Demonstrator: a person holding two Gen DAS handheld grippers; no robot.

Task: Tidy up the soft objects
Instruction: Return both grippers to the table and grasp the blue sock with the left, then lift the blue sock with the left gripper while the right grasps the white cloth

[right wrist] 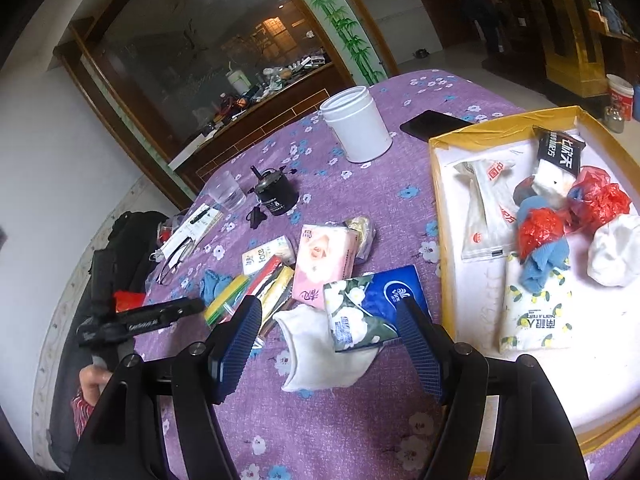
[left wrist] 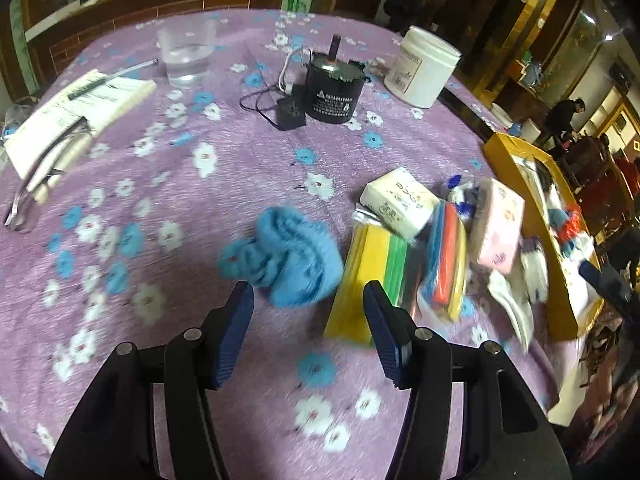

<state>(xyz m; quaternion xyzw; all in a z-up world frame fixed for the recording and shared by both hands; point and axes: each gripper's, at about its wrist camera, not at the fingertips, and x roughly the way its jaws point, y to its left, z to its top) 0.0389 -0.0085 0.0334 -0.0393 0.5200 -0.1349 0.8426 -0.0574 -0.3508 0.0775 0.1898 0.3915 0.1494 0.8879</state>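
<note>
Left gripper (left wrist: 308, 308) released, hovering just before a blue fluffy cloth (left wrist: 286, 258) on the purple flowered bench (left wrist: 200, 200); right gripper (right wrist: 332, 328) released around a blue tissue pack (right wrist: 372, 312) beside a yellow-rimmed tray (right wrist: 440, 240)

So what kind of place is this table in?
Probably a home living or dining room: a round table under a purple flowered cloth, a glass-fronted wooden cabinet crowded with household items, and bamboo-painted trim.

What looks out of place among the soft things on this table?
A black motor with its wired adapter and a clear cup sit on the purple cloth; these hard items don't belong with the soft packs.
</note>
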